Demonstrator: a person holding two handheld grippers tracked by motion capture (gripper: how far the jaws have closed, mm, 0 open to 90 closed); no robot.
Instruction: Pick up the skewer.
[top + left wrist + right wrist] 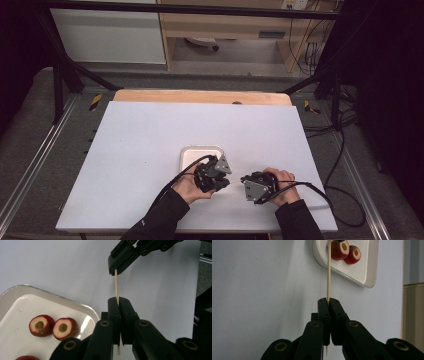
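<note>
A thin wooden skewer is held at both ends, just above the white table. My left gripper is shut on one end of it. My right gripper is shut on the other end, and it also appears opposite at the top of the left gripper view. In the high view the two grippers face each other, left gripper and right gripper, with the skewer spanning the short gap. Red cored fruit pieces lie in a white tray beside the left gripper.
The tray sits near the middle of the white table top, just beyond the left hand. Two fruit pieces show on the tray beyond the skewer. Cables trail from both grippers toward the table's near edge.
</note>
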